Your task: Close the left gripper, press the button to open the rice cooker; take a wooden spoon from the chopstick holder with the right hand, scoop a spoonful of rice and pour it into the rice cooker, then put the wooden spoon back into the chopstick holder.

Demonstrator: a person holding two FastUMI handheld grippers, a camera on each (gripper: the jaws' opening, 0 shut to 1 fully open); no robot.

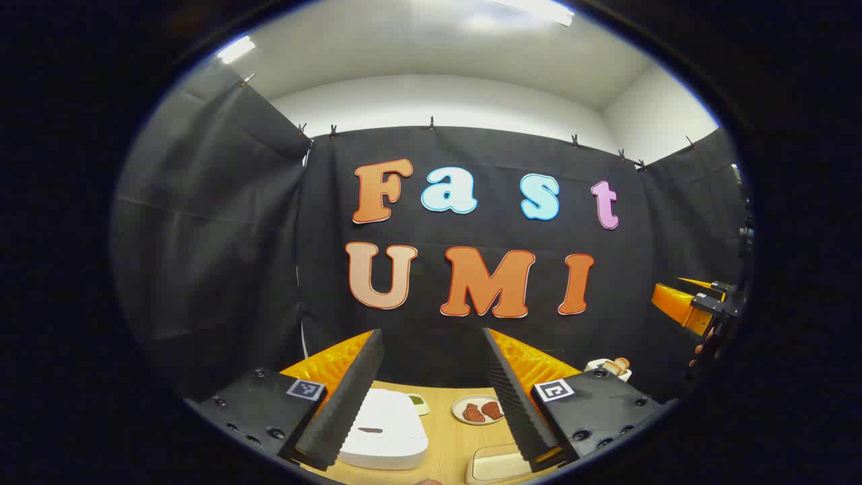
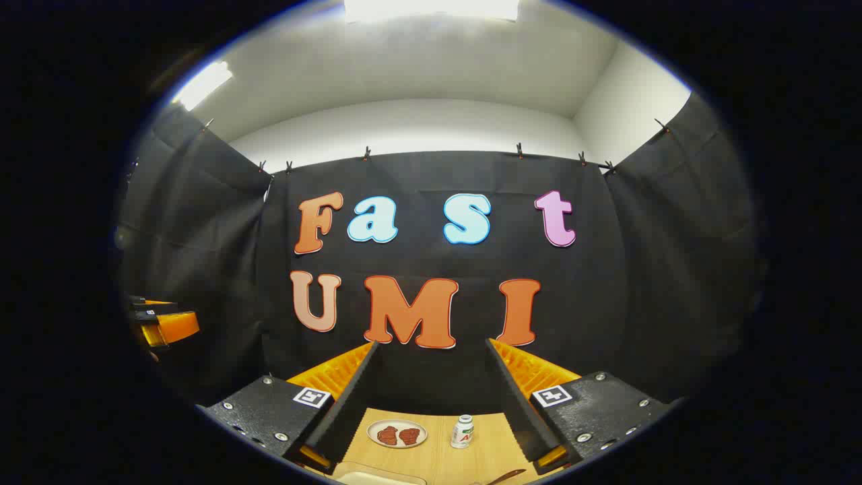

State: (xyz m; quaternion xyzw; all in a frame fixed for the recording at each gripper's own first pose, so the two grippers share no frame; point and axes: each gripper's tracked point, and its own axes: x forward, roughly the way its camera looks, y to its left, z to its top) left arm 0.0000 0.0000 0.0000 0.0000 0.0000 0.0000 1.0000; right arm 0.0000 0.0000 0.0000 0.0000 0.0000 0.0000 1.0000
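In the left gripper view, the white rice cooker (image 1: 384, 434) sits lid-down on the wooden table (image 1: 448, 438), low between my left gripper's fingers. My left gripper (image 1: 431, 333) is open, held high above the table with nothing between its fingers. A small white holder (image 1: 609, 367) with wooden pieces sticking out stands at the back right. My right gripper (image 2: 431, 343) is open too, also raised and empty. The dark tip of a wooden utensil (image 2: 506, 477) shows at the bottom edge of the right gripper view. Each gripper appears at the side of the other's view: right gripper (image 1: 677, 300), left gripper (image 2: 172, 325).
A plate with two pieces of red meat (image 1: 479, 409) (image 2: 397, 434) lies mid-table. A small white bottle (image 2: 462, 431) stands to its right. A pale tray (image 1: 495, 466) lies at the near edge, and a small green-topped item (image 1: 418, 401) sits behind the cooker.
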